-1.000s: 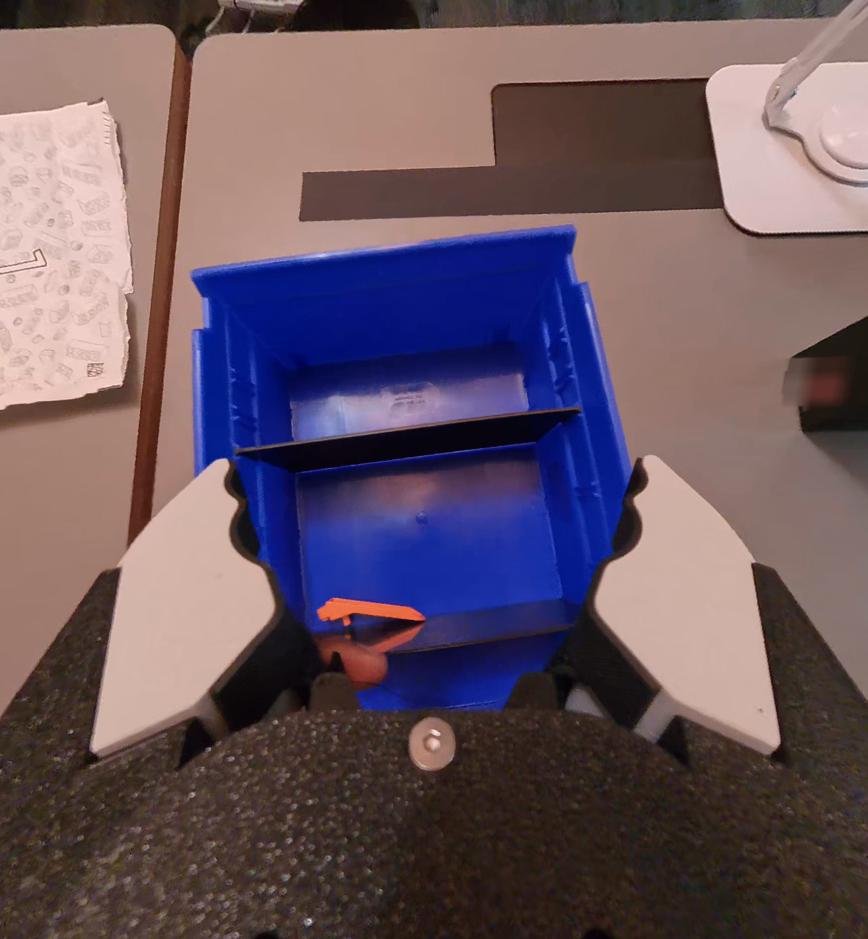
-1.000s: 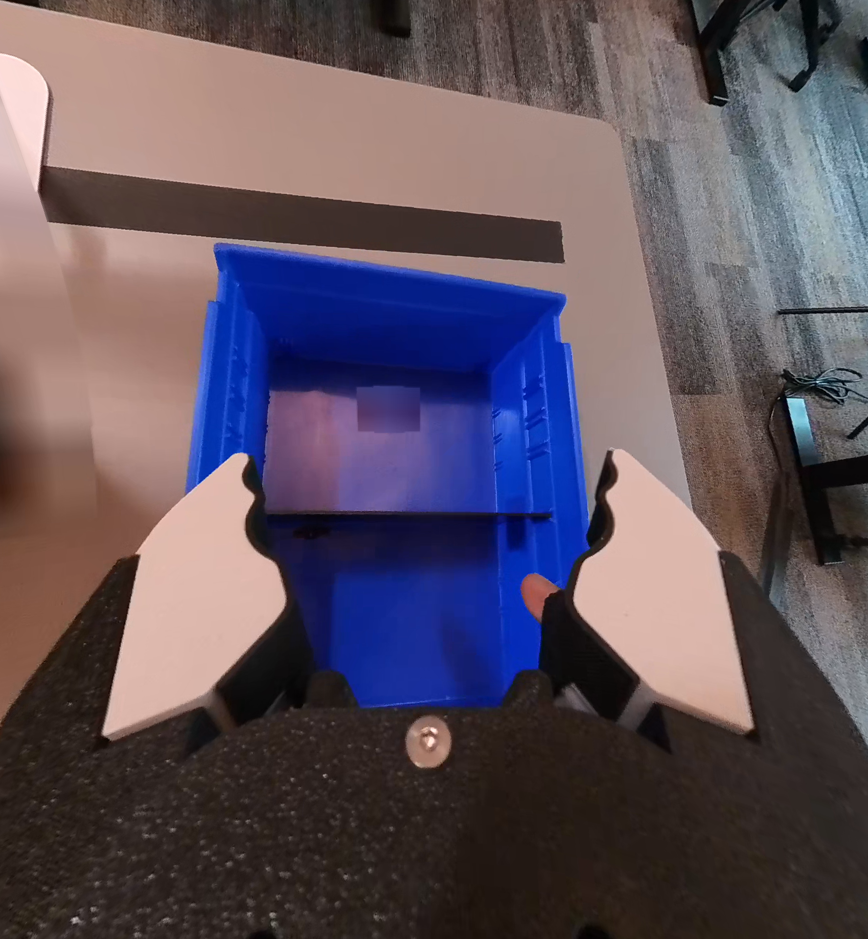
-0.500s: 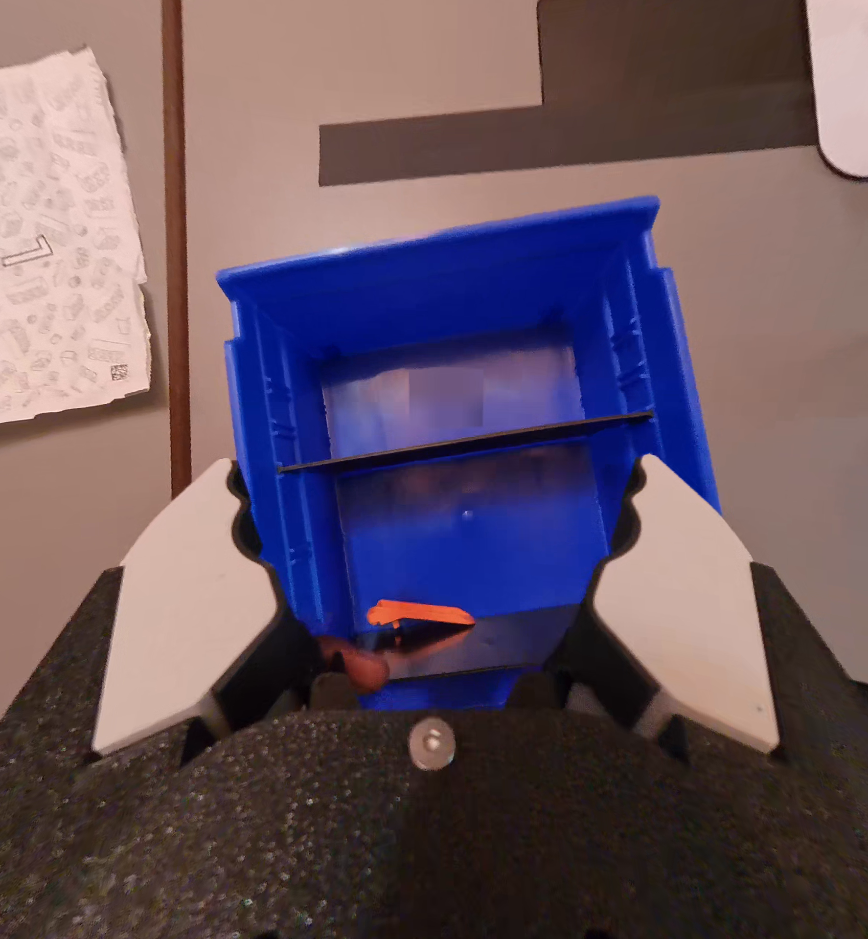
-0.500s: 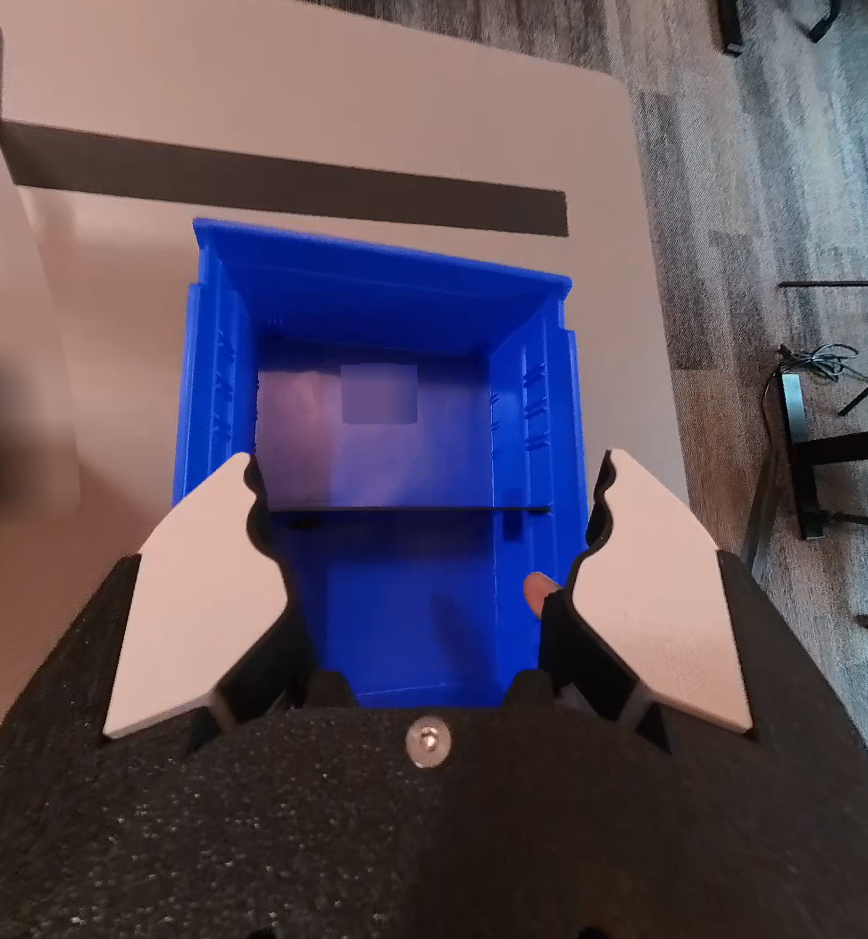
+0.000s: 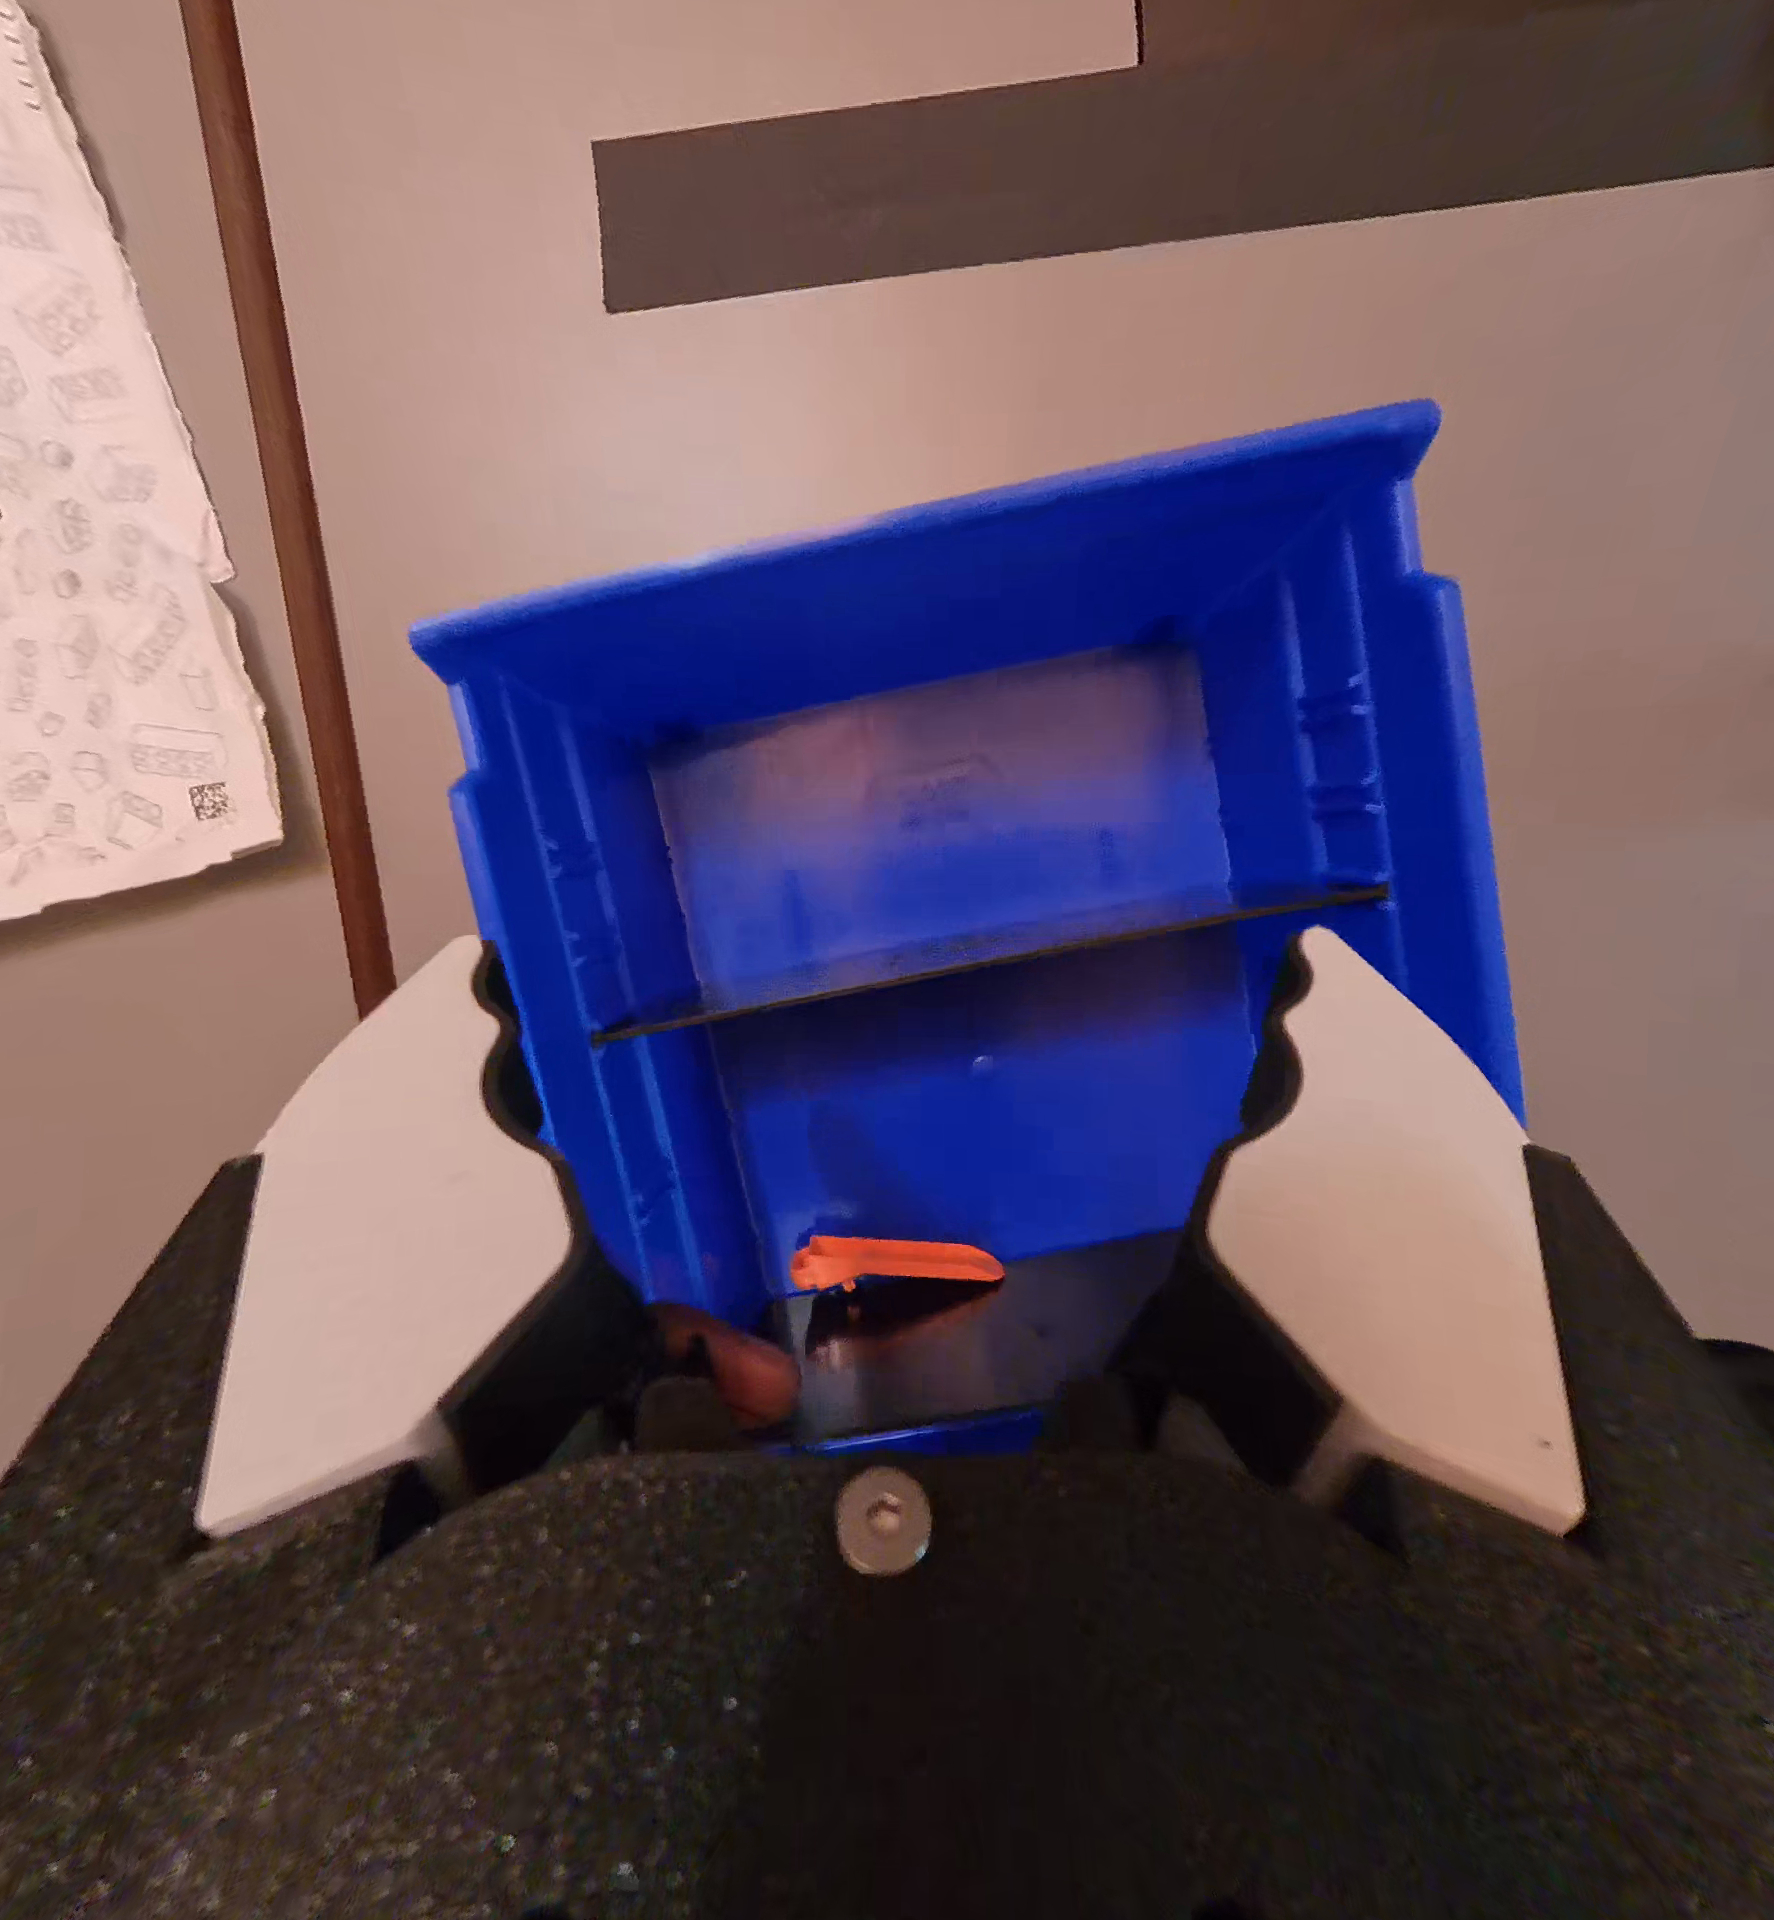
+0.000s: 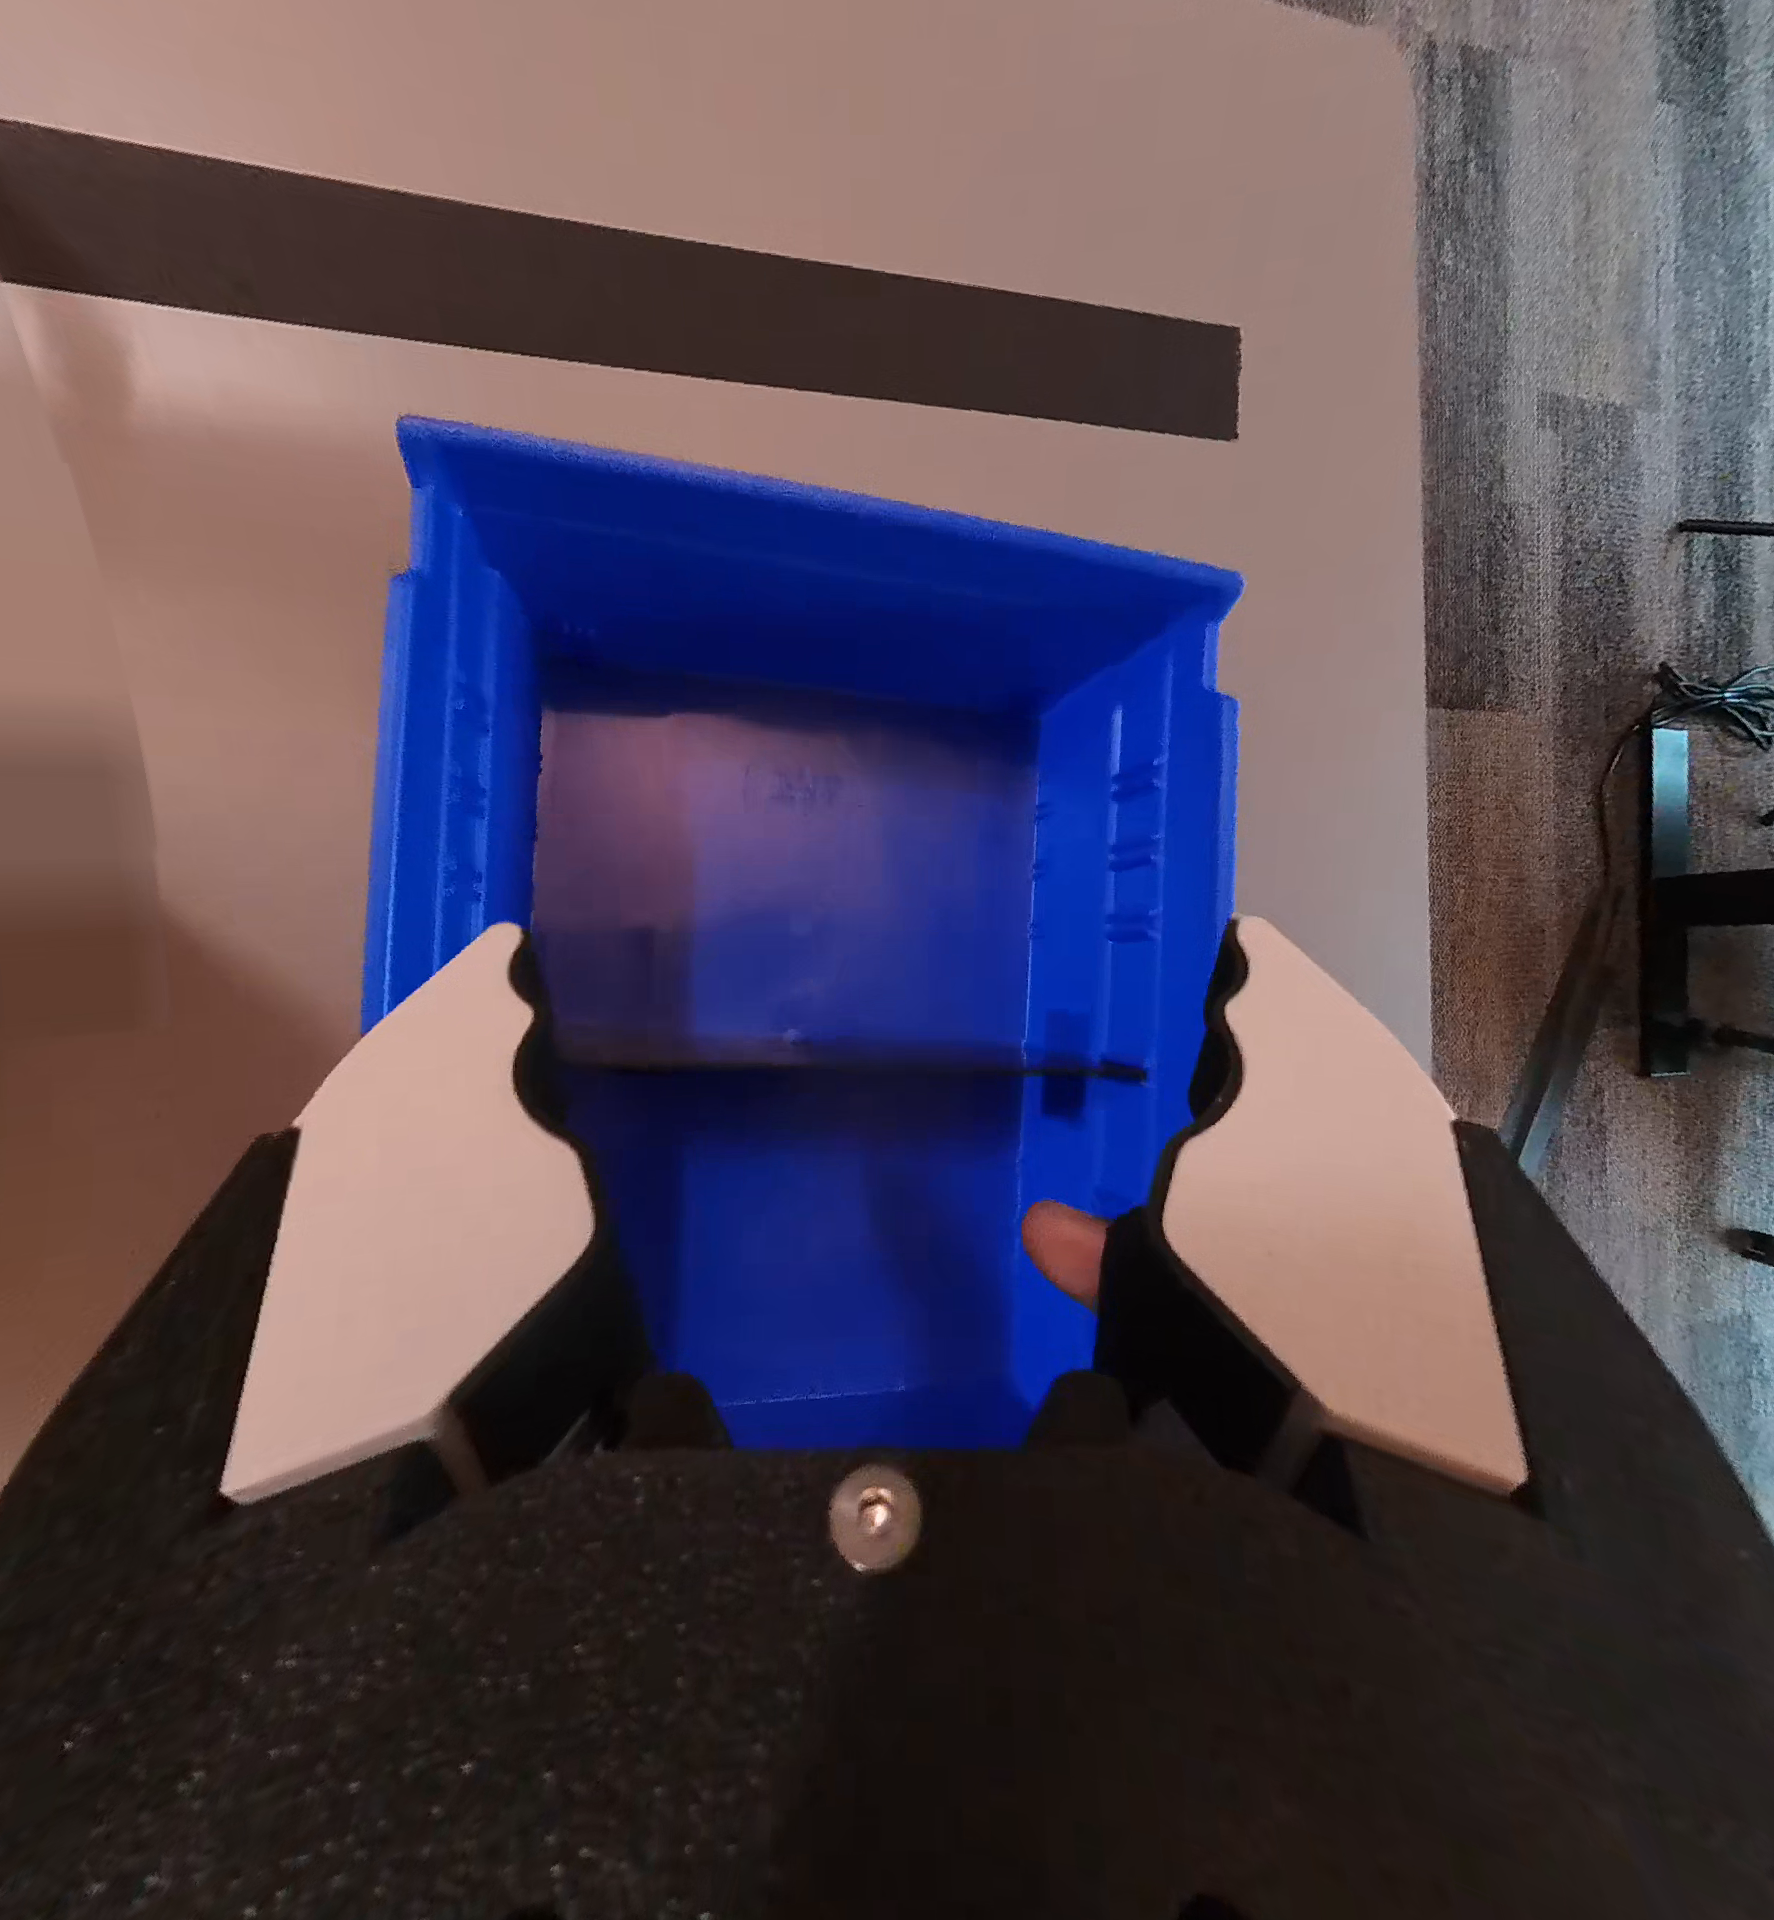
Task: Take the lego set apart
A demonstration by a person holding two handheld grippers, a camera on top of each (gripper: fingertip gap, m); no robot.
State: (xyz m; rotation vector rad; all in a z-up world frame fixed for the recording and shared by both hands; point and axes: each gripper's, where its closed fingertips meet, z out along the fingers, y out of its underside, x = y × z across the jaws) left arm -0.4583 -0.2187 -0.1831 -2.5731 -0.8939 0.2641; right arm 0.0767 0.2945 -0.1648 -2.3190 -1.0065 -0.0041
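Fingers [image 5: 384,1226] of the left gripper [image 5: 888,1039] are spread apart around a blue bin [image 5: 966,644]; an orange lego piece [image 5: 893,1259] is seen low between them. Right gripper [image 6: 878,1029] is likewise spread, over a blue bin [image 6: 810,540].

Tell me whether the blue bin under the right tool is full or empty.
Empty: the blue bin shows bare floor either side of its black divider.

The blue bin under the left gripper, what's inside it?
In the blue bin an orange piece lies by the near black divider. A second divider crosses the middle. The far compartments look empty. The nearest end is hidden by the gripper body.
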